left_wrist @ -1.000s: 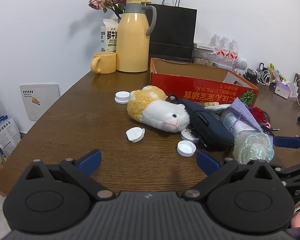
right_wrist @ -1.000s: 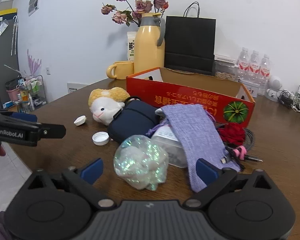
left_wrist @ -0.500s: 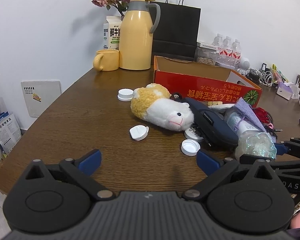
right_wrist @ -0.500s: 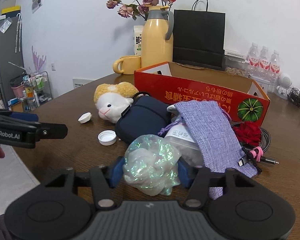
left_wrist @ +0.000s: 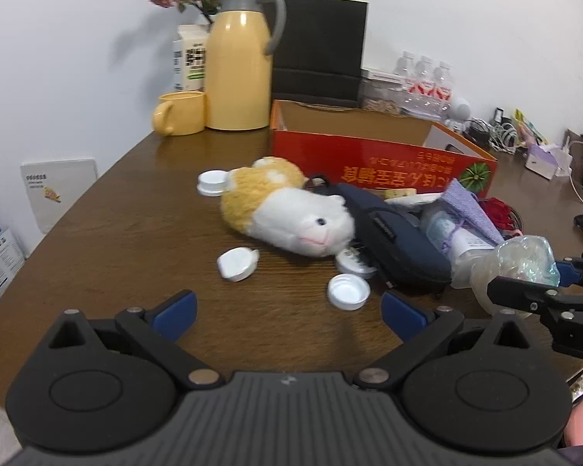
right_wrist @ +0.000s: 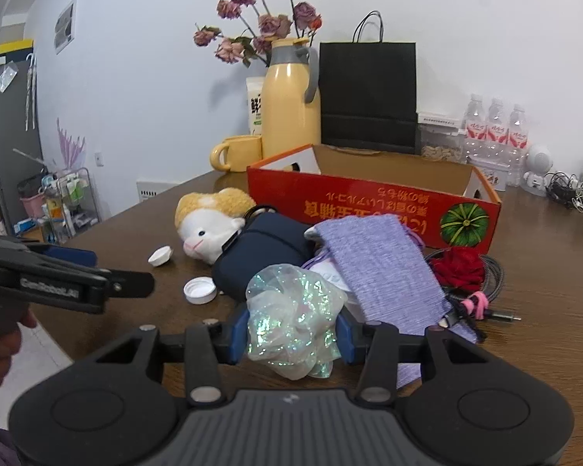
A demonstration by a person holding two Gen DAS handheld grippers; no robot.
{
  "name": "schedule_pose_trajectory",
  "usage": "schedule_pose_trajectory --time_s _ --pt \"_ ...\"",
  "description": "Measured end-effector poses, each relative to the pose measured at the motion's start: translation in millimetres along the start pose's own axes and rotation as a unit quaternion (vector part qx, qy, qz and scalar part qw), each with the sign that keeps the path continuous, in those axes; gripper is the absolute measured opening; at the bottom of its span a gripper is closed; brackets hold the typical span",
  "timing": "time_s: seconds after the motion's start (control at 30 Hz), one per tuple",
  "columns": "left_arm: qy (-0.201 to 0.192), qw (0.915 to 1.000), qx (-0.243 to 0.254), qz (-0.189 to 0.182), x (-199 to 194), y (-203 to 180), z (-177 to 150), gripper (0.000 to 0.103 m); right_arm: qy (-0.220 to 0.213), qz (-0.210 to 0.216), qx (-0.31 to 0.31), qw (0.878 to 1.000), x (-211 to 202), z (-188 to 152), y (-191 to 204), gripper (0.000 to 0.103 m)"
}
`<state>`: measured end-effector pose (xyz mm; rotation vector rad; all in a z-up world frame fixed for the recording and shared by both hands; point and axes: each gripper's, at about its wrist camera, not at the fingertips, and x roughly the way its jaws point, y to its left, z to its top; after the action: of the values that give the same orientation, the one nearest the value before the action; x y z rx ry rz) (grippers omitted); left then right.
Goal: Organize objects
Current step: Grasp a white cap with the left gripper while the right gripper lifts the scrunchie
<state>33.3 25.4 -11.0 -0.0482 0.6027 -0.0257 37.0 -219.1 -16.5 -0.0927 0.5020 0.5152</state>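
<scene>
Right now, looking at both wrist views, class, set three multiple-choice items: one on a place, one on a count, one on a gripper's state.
1. Where does the yellow-and-white plush toy lie?
A in the red cardboard box
B on the brown wooden table, in front of the box
C on the floor

2. How many loose white plastic caps show on the table in the left wrist view?
A one
B two
C four

3. What is the right gripper doing?
A clamping the iridescent mesh pouf
B hanging open
C holding the purple knit pouch

Key: 1 B, it rests on the table before the red cardboard box; 2 C, four caps; 3 A, blue fingers press the iridescent mesh pouf.
</scene>
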Motion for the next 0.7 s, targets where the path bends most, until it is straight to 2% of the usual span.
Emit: schedule_pose_trajectory --time_s 0.2,0.3,0.37,0.47,0.6,0.7 --pt "0.004 0.9994 0.033 -0.010 17.2 -18.5 3.7 0.101 -0.016 -0.005 0.004 1.000 -6.6 1.8 -6.0 0.044" --pt "0.010 0.9990 0.042 -0.012 25.5 -22.2 4.4 0.091 -0.018 -0.006 0.006 1.000 -7.5 1.4 -8.5 0.044" --pt "0.015 0.9987 0.046 -0.014 30.9 -23.8 4.5 0.078 -0.018 -0.007 0.007 1.000 -7.6 1.1 -9.7 0.044" --pt "0.020 0.9984 0.051 -0.014 36.8 -25.4 3.6 0.067 -0.018 -0.008 0.008 1.000 -6.9 0.8 -11.2 0.044" --pt "0.021 0.9981 0.052 -0.027 40.2 -26.7 2.5 0.064 -0.018 -0.008 0.010 1.000 -6.2 0.6 -12.7 0.044" --pt "0.024 0.9977 0.054 -0.033 43.7 -28.0 1.4 0.051 -0.018 -0.008 0.010 1.000 -5.9 0.5 -12.9 0.044"
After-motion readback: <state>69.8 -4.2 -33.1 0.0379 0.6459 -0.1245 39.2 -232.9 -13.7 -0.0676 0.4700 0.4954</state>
